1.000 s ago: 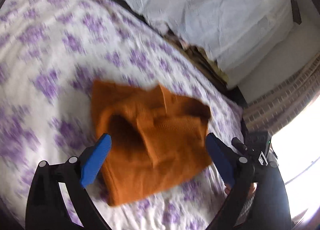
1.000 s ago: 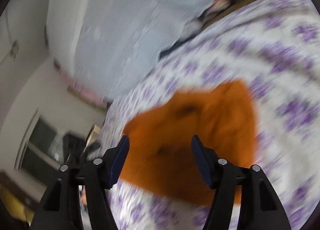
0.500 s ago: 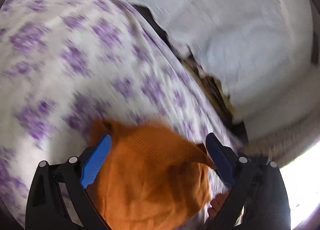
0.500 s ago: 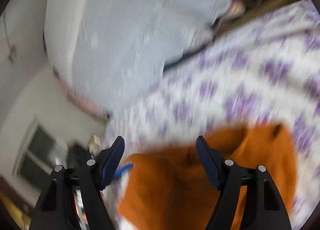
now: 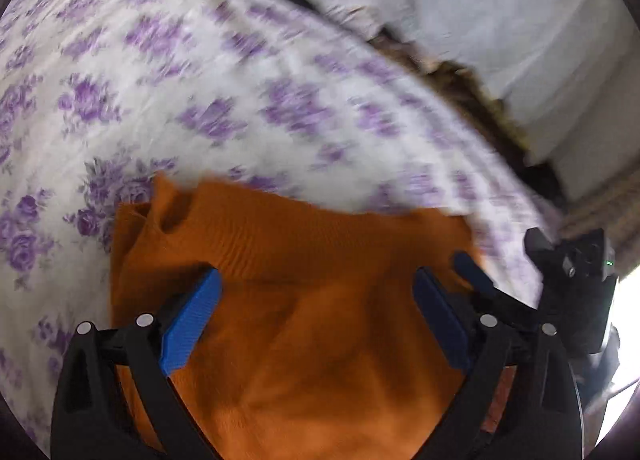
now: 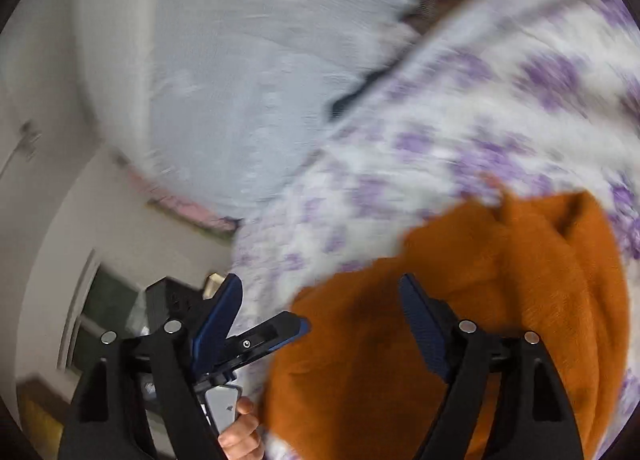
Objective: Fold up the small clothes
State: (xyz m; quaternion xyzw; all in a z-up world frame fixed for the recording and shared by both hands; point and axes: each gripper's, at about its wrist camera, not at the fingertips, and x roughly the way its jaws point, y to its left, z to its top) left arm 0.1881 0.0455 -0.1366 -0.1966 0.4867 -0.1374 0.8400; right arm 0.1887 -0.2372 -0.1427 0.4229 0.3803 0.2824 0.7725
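Note:
An orange knitted garment (image 5: 320, 300) lies partly folded on a white bedsheet with purple flowers (image 5: 200, 99). My left gripper (image 5: 316, 316) is open and hovers low over the garment's near part, its blue fingers (image 5: 192, 316) spread to either side. My right gripper (image 6: 320, 320) is open too, above the garment's left edge (image 6: 400, 360). In the right wrist view the left gripper (image 6: 260, 336) shows at the lower left with a hand on it. The right gripper's body (image 5: 572, 272) shows at the right of the left wrist view.
A pale blue-grey quilt (image 5: 460, 19) lies bunched along the far side of the bed, also in the right wrist view (image 6: 240, 59). A dark gap (image 5: 480, 99) runs between it and the flowered sheet. A wall and window (image 6: 100, 300) lie off the bed's left.
Both grippers have dropped lower and closer to the orange garment, which now fills the lower part of both views. Both stay open. The frames are motion-blurred.

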